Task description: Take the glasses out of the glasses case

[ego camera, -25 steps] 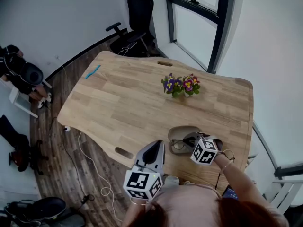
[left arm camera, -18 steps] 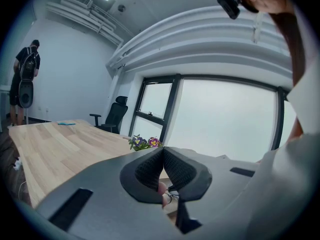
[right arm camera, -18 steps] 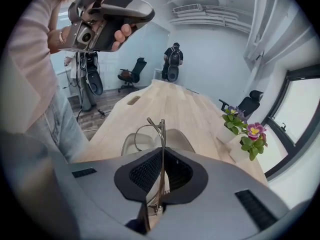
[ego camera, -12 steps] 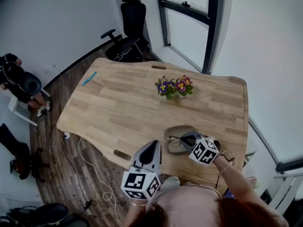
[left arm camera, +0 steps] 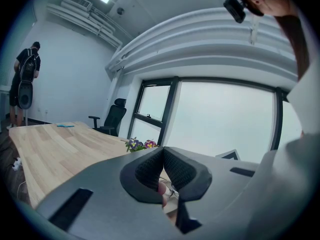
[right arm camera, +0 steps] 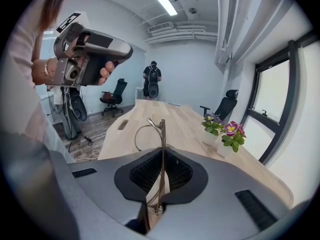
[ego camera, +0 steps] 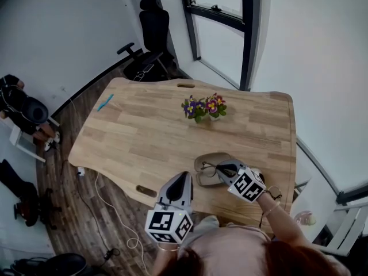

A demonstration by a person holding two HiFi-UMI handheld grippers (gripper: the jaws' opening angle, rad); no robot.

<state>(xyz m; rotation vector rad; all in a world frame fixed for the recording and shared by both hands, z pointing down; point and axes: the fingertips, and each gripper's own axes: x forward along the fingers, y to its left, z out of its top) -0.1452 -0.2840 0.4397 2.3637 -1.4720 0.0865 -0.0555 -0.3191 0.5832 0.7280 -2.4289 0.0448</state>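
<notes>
In the head view the open grey glasses case (ego camera: pixel 202 177) lies on the wooden table (ego camera: pixel 144 131) near its front edge. My right gripper (ego camera: pixel 222 167) hovers over the case, shut on the thin-framed glasses (ego camera: pixel 209 166). In the right gripper view the glasses (right arm camera: pixel 161 134) stand on edge between the pads, with one lens ring sticking out ahead above the table. My left gripper (ego camera: pixel 184 176) is held in the air just left of the case, off the table's front edge. Its pads (left arm camera: pixel 150 170) meet with nothing between them.
A small pot of purple and yellow flowers (ego camera: pixel 204 106) stands behind the case. A blue pen (ego camera: pixel 106 102) lies at the far left corner. An office chair (ego camera: pixel 145 25) and a window are beyond the table. A person (right arm camera: pixel 151 80) stands at the room's far end.
The right gripper has drawn the glasses up and slightly left out of the case's hollow. The head camera has shifted. The left gripper has stayed in about the same place.
</notes>
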